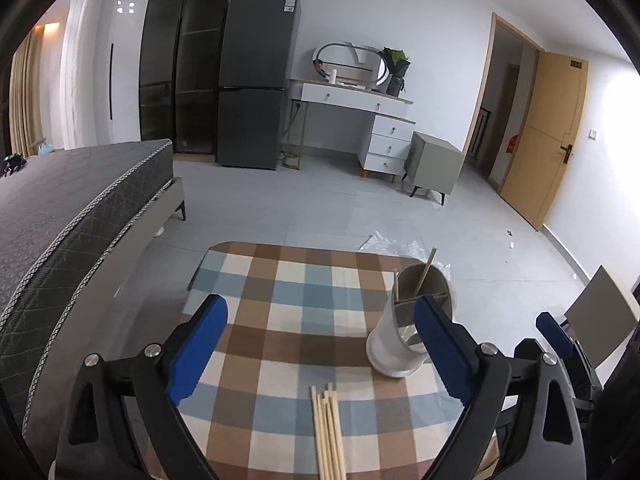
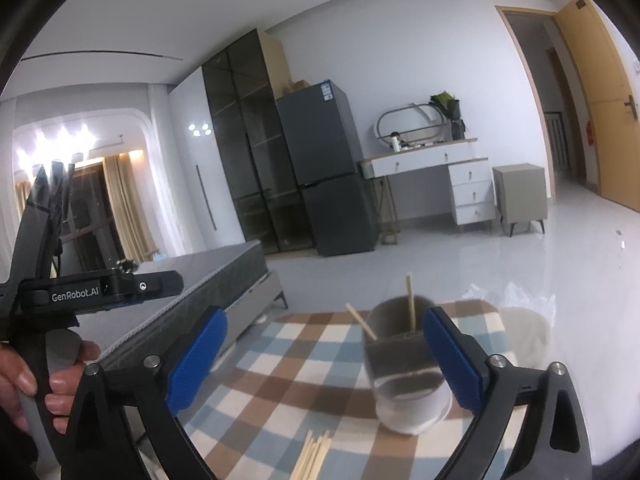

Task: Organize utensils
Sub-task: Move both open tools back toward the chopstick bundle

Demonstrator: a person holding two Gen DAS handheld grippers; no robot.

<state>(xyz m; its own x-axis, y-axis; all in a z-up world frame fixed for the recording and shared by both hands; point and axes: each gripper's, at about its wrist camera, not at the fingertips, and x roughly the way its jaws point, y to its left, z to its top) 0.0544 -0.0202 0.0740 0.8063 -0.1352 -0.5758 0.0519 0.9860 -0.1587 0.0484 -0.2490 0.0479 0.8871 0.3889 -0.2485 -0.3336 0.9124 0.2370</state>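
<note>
A bundle of wooden chopsticks (image 1: 329, 432) lies on the checked tablecloth (image 1: 288, 320) at the near edge; it also shows in the right wrist view (image 2: 311, 458). A grey-and-white utensil holder (image 1: 408, 320) stands to the right with two chopsticks upright in it; it also shows in the right wrist view (image 2: 406, 368). My left gripper (image 1: 320, 344) is open and empty above the cloth, just behind the bundle. My right gripper (image 2: 324, 360) is open and empty, with the holder just inside its right finger (image 2: 452, 364).
The small table stands beside a bed (image 1: 68, 208) on the left. Crumpled clear plastic (image 1: 394, 246) lies on the floor behind the table. A fridge (image 1: 256, 80), a white dressing table (image 1: 356, 108) and a grey nightstand (image 1: 434, 162) stand far back. A chair (image 1: 600, 308) is at right.
</note>
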